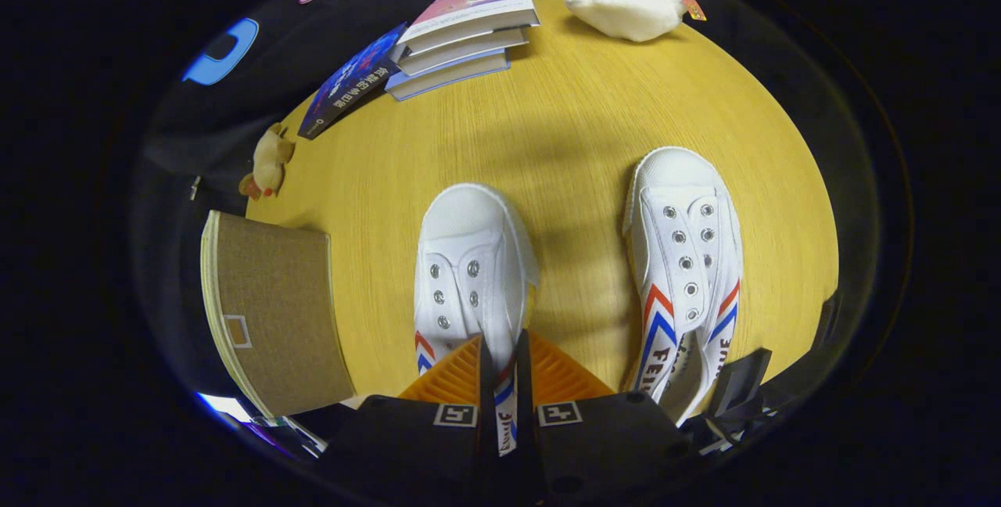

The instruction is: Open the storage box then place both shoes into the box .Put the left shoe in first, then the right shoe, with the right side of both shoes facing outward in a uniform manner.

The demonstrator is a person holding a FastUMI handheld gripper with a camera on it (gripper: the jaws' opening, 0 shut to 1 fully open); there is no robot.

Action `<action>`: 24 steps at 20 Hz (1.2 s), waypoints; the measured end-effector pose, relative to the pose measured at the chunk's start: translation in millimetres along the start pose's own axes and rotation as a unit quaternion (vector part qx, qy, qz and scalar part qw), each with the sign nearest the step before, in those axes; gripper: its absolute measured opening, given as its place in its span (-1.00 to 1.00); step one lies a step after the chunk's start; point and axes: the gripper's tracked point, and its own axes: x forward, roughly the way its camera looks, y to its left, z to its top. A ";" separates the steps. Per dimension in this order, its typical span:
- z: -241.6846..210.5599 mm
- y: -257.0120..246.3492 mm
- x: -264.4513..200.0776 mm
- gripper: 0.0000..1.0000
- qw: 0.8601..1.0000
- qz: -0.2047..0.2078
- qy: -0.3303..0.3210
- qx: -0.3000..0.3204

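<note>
The wooden table carries everything, with the storage box as the biggest piece, sitting at the near left edge, its brown top still shut as far as I can tell. Two white shoes lie toes pointing toward the far edge: the left shoe near the middle of the near edge, the right shoe well apart toward the right edge. A stack of books sits at the far edge, a white plush toy at the far right, a small duck toy at the left edge.

The gripper is nearly closed, its fingers pinching the side wall of the left shoe.

My worry: the box looks unopened, so a shoe in hand has nowhere to go. That thin pinch on soft canvas could also let the shoe twist or slip, spoiling which side faces outward.
</note>
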 end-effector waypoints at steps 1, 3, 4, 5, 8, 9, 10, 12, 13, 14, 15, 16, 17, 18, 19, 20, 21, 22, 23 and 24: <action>3.7 7.5 -9.1 -0.74 1.000 0.006 -0.006 0.002; 13.3 24.9 -30.4 -0.74 1.000 0.019 -0.017 0.009; 19.4 36.2 -42.3 -0.73 0.999 0.027 -0.023 0.012; 26.0 48.2 -55.4 -0.74 0.999 0.034 -0.031 0.014; 47.2 91.5 -94.8 -0.74 0.996 0.058 -0.065 0.011; 52.5 106.3 -105.9 -0.74 0.995 0.064 -0.073 0.011; 56.3 122.0 -116.1 -0.74 0.994 0.070 -0.079 0.012; 60.2 154.6 -131.1 -0.74 0.993 0.084 -0.086 0.013; 59.8 171.5 -136.7 -0.74 0.992 0.090 -0.086 0.013; 58.2 187.2 -139.8 -0.74 0.992 0.096 -0.085 0.013; 56.1 203.1 -141.9 -0.74 0.991 0.101 -0.083 0.011; 53.0 218.9 -142.7 -0.74 0.991 0.106 -0.080 0.010; 50.0 233.7 -141.3 -0.74 0.991 0.110 -0.077 0.010; 45.6 248.5 -139.5 -0.74 0.991 0.113 -0.073 0.014; 41.9 261.5 -135.5 -0.74 0.991 0.114 -0.068 0.016; 38.0 274.0 -131.0 -0.74 0.991 0.115 -0.063 0.017; 33.2 285.4 -125.6 -0.74 0.992 0.114 -0.058 0.015; 27.6 295.3 -118.5 -0.74 0.992 0.112 -0.051 0.014; 22.0 304.2 -111.3 -0.74 0.993 0.109 -0.044 0.010; 15.6 312.6 -103.3 -0.74 0.994 0.105 -0.036 0.006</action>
